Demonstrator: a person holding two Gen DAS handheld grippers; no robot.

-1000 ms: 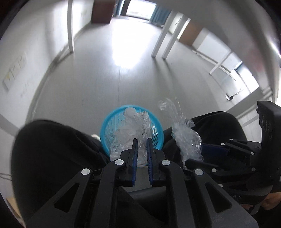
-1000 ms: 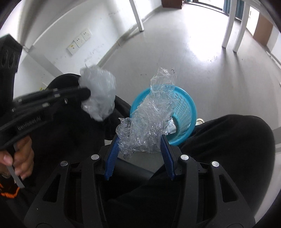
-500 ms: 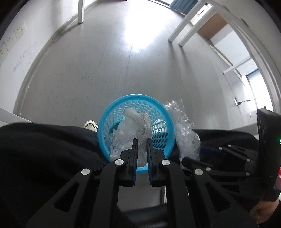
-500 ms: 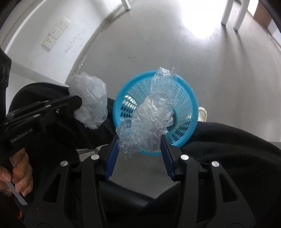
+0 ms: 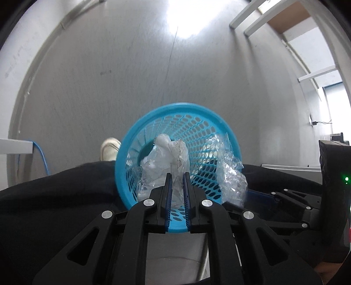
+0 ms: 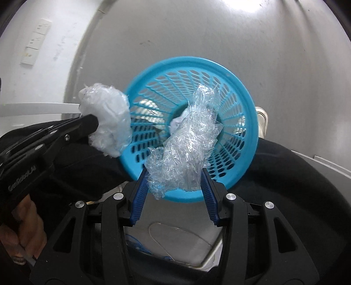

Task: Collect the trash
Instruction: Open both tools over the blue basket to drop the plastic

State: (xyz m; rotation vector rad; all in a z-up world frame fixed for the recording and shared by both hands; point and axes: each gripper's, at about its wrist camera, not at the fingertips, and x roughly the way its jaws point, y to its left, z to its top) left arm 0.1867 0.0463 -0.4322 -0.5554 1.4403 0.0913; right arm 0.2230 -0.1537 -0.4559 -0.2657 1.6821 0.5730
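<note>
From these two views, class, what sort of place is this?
Probably a plain indoor office or workroom: bare grey floor, wall sockets, white table legs and a blue waste basket.

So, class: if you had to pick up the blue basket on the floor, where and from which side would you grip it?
Probably the blue basket is best taken by its thick solid rim, from above at the near edge: it stands upright and open-topped, its wall is thin lattice, and plastic wrap hangs over the middle.

Support surface was a smooth grey floor [image 5: 109, 76], glare patch at top centre. Round blue perforated plastic basket [image 6: 245, 122] stood on it at frame centre. White shoe [image 5: 109, 149] rested just left of the basket.
</note>
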